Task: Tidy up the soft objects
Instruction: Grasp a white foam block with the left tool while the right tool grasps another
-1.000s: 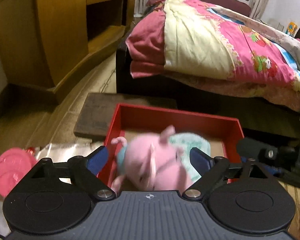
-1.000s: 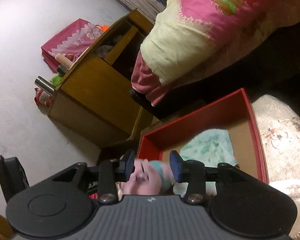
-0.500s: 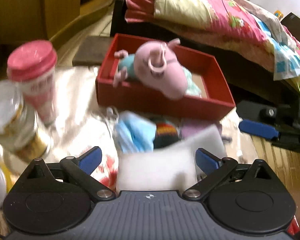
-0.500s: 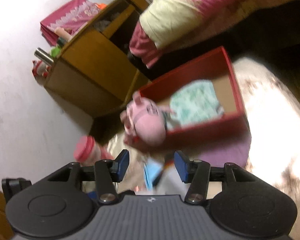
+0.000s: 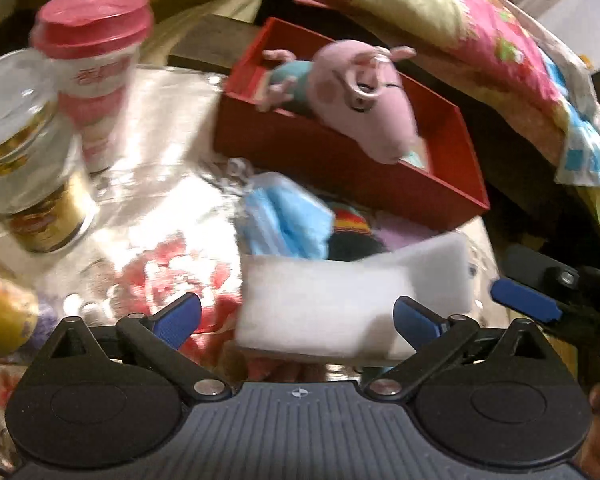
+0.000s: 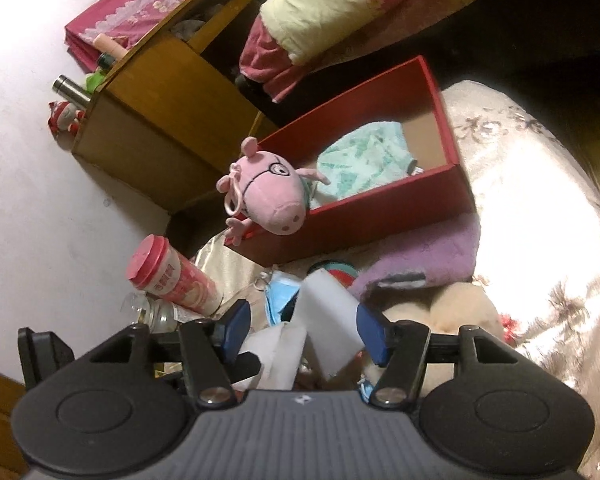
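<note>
A pink pig plush (image 5: 364, 96) (image 6: 270, 196) lies in the red box (image 5: 340, 168) (image 6: 380, 216), its head over the near wall, beside a mint-green cloth (image 6: 364, 160). In front of the box lie a white foam block (image 5: 352, 296) (image 6: 330, 320), blue face masks (image 5: 288, 216) (image 6: 278, 296), a striped dark item (image 5: 350, 232) and a purple fluffy cloth (image 6: 424, 256). My left gripper (image 5: 298, 318) is open and empty, with the foam block between its fingers. My right gripper (image 6: 304, 330) is open and empty above the foam block.
A pink-lidded cup (image 5: 96, 68) (image 6: 168, 276) and a glass jar (image 5: 28, 160) stand at the left on the shiny floral cloth (image 5: 156, 128). A cream plush item (image 6: 452, 312) lies by the purple cloth. A bed with a pink quilt (image 5: 480, 24) and a wooden cabinet (image 6: 152, 120) stand behind.
Both grippers let go of the pig plush, which now rests in the red box. Both pulled back toward the pile in front of the box; the right gripper opened wider.
</note>
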Demonstrator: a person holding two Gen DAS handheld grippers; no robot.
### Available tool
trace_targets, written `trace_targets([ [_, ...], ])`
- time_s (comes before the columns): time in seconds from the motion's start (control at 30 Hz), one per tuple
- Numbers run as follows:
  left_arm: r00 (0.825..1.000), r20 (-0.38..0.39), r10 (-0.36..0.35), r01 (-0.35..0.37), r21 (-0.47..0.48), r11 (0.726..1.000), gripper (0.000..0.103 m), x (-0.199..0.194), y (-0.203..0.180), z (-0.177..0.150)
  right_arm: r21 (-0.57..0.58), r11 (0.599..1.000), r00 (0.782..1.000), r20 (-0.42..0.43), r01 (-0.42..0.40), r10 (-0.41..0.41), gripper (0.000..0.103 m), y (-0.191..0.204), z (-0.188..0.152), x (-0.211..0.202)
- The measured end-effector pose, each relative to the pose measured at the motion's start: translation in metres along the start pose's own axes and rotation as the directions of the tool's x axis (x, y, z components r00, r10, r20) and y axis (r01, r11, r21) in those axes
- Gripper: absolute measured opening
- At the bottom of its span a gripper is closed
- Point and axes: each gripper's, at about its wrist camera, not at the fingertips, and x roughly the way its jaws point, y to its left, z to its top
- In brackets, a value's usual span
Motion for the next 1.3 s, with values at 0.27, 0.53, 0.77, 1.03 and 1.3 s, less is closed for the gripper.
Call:
trace_targets([
  [0.27,0.999,-0.019,0.036,-0.034,0.077,0.996,0.098,0.017,-0.021,0.005,-0.009,1.000,1.000,-0.013,-0.001,0.001,0.037,-0.001,0.004,0.002],
  [0.53,0.992,-0.087,0.097,-0.086,0.120,0.989,0.095,0.038,-0.032,0.001,0.025,0.999,1.000,-0.010,-0.027,0.027,0.038,-0.008,0.008,-0.004],
  [0.77,0.996,-0.034,0.078,-0.074,0.107,0.992,0.093,0.010,-0.025,0.000,-0.014,1.000,1.000,0.003,-0.027,0.027,0.038,-0.001,0.008,-0.007],
  [1.03,1.000,0.013,0.000,0.000,0.014,1.000,0.094,-0.036,-0.004,-0.015,-0.094,0.995,0.998,-0.058,0.017,-0.023,0.038,0.013,0.003,0.016],
  [1.3,0.999,-0.006,-0.044,0.044,-0.007,0.999,0.094,-0.037,0.005,-0.022,-0.157,0.976,0.984,-0.075,0.149,-0.162,0.041,0.010,0.003,0.045],
])
